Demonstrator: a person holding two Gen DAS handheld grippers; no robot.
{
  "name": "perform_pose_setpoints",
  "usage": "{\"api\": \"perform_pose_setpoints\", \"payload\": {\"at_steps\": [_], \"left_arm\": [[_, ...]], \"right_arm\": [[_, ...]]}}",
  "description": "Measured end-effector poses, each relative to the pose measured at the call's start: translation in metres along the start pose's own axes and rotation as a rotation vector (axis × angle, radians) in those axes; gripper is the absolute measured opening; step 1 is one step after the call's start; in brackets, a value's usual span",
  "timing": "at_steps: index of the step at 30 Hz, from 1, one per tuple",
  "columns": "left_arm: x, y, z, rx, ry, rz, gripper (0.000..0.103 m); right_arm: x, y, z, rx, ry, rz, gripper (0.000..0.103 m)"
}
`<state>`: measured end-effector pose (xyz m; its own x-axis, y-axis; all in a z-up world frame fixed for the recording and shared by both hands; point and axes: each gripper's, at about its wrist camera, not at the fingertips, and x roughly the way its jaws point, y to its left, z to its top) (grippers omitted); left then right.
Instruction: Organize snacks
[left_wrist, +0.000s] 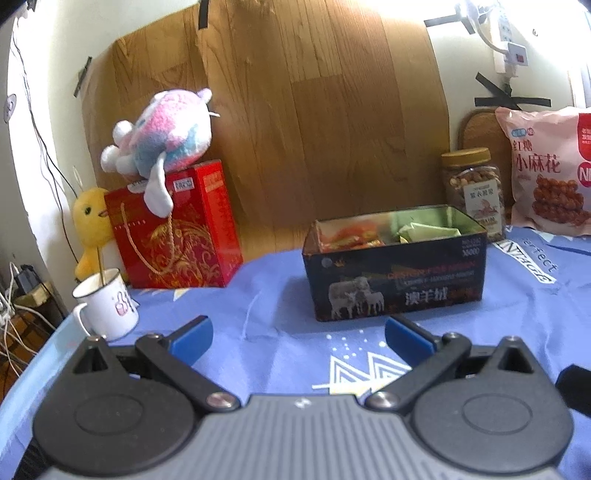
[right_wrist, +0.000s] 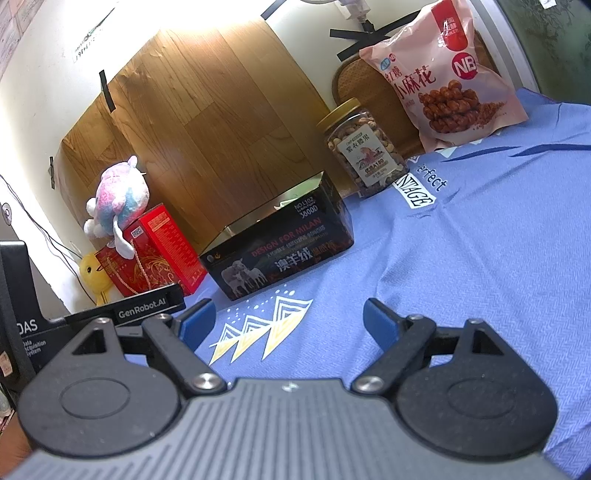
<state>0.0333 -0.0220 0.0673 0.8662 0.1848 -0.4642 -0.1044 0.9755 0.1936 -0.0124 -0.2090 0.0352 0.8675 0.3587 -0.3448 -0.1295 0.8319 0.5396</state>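
A dark open tin box (left_wrist: 395, 284) with sheep printed on its side stands on the blue cloth; inside lie red-orange snack packets (left_wrist: 351, 236) and green packets (left_wrist: 428, 230). The box also shows in the right wrist view (right_wrist: 280, 254). My left gripper (left_wrist: 297, 336) is open and empty, low over the cloth in front of the box. My right gripper (right_wrist: 288, 321) is open and empty, nearer than the box. A nut jar (left_wrist: 474, 192) and a pink twist-snack bag (left_wrist: 546, 170) stand behind on the right; both appear in the right wrist view, the jar (right_wrist: 364, 147) and the bag (right_wrist: 443, 74).
A red gift box (left_wrist: 173, 229) carries a pink-blue plush (left_wrist: 162, 133), with a yellow plush (left_wrist: 90, 229) beside it. A white mug (left_wrist: 107, 306) stands at the cloth's left edge. A wood-pattern board (left_wrist: 314, 110) leans behind. The left gripper's body (right_wrist: 33, 306) shows at the right view's left.
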Motion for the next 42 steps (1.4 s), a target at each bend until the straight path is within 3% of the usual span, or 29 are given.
{"api": "perform_pose_setpoints", "payload": {"at_steps": [23, 28, 34, 42], "left_arm": [[0.002, -0.009, -0.004, 0.020, 0.060, -0.071, 0.103], [0.005, -0.011, -0.008, 0.012, 0.126, -0.100, 0.103], [0.004, -0.016, -0.011, 0.036, 0.152, -0.076, 0.103], [0.009, -0.008, -0.013, -0.028, 0.196, -0.092, 0.103]], "right_arm": [[0.000, 0.000, -0.001, -0.002, 0.004, 0.002, 0.089], [0.001, -0.003, 0.000, 0.001, 0.007, 0.004, 0.089], [0.001, -0.004, 0.001, 0.004, 0.010, 0.006, 0.089], [0.001, -0.005, 0.001, 0.008, 0.015, 0.005, 0.089]]}}
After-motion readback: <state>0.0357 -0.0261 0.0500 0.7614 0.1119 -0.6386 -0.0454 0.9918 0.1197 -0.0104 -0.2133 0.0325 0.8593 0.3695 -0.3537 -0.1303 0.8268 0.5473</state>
